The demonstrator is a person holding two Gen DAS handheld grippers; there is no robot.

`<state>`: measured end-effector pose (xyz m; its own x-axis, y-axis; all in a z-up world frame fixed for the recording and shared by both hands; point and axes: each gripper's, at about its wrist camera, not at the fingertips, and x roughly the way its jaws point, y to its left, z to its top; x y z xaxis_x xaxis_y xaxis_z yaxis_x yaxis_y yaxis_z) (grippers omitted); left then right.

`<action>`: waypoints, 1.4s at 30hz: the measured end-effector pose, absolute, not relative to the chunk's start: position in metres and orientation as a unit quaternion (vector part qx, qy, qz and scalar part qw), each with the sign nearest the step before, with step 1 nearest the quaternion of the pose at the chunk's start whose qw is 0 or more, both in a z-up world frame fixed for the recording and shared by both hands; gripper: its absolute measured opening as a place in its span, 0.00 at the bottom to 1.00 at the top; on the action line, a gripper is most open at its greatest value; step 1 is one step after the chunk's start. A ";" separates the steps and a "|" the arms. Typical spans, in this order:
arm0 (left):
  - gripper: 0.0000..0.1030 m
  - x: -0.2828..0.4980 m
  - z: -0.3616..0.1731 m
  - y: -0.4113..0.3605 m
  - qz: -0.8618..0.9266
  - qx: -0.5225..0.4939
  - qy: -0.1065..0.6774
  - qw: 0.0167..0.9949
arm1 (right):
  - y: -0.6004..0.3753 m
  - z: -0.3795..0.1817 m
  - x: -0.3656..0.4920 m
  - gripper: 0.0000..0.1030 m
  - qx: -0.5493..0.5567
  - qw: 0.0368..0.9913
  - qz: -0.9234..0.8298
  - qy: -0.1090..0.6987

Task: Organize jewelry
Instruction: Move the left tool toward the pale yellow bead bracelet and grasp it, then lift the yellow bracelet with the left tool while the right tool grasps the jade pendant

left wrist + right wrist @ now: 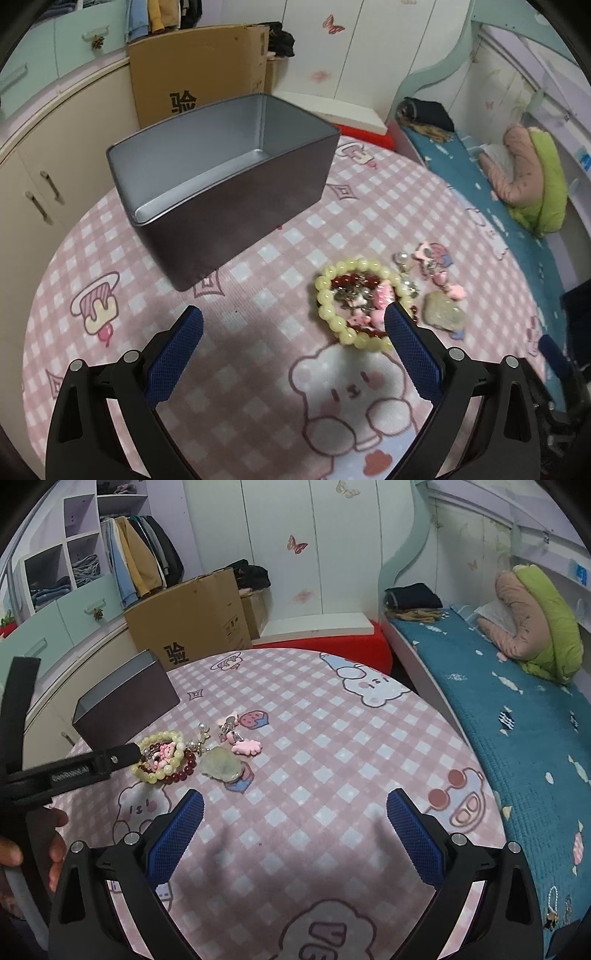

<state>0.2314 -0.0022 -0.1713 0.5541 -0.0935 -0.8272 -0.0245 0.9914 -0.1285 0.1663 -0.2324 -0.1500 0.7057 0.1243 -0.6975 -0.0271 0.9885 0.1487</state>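
A heap of jewelry lies on the pink checked tablecloth (258,332): a pale yellow bead bracelet (327,299) around a dark red bead bracelet (354,280) and pink charms, a pale green stone pendant (441,312), and a pink keychain (432,258). An open tin box (221,177), dark outside and silver inside, stands behind it with nothing visible inside. My left gripper (293,317) is open just in front of the heap, its right finger (402,336) overlapping the yellow bracelet's edge. My right gripper (295,799) is open over bare cloth, right of the heap (166,753).
The round table ends close behind the tin. A cardboard box (192,627) and cabinets (40,195) stand beyond it. A bed with a blue cover (517,709) and pillows runs along the right. A hand (55,845) holds the left gripper's handle.
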 end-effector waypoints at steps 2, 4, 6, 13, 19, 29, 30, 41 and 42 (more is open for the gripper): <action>0.65 0.237 -0.178 -0.001 -0.025 -0.060 0.485 0.872 | -0.233 -0.150 0.171 0.94 0.067 0.920 0.050 0.382; 0.62 0.238 -0.179 0.003 -0.025 -0.066 0.483 0.873 | -0.233 -0.151 0.175 0.94 0.069 0.919 0.057 0.385; 0.53 0.239 -0.180 0.002 -0.020 -0.059 0.482 0.874 | -0.232 -0.153 0.179 0.94 0.067 0.917 0.063 0.389; 0.33 0.238 -0.181 -0.004 -0.012 -0.011 0.478 0.878 | -0.227 -0.159 0.187 0.94 0.061 0.910 0.072 0.403; 0.19 0.229 -0.183 -0.002 -0.020 0.016 0.471 0.882 | -0.226 -0.162 0.188 0.94 0.054 0.907 0.074 0.411; 0.10 0.204 -0.167 0.032 -0.071 -0.043 0.447 0.891 | -0.221 -0.163 0.196 0.94 0.023 0.901 0.071 0.427; 0.10 0.202 -0.166 0.034 -0.075 -0.047 0.447 0.890 | -0.220 -0.163 0.197 0.94 0.020 0.900 0.073 0.428; 0.10 0.170 -0.159 0.069 -0.120 -0.081 0.451 0.881 | -0.203 -0.164 0.203 0.94 -0.009 0.901 0.077 0.428; 0.10 0.168 -0.160 0.069 -0.119 -0.076 0.453 0.880 | -0.204 -0.164 0.203 0.94 -0.010 0.901 0.075 0.427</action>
<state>0.1678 0.0691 -0.1598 0.5616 -0.2781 -0.7793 0.1405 0.9602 -0.2414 0.2034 -0.2038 -0.1642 0.6245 0.1259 -0.7708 -0.1434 0.9886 0.0453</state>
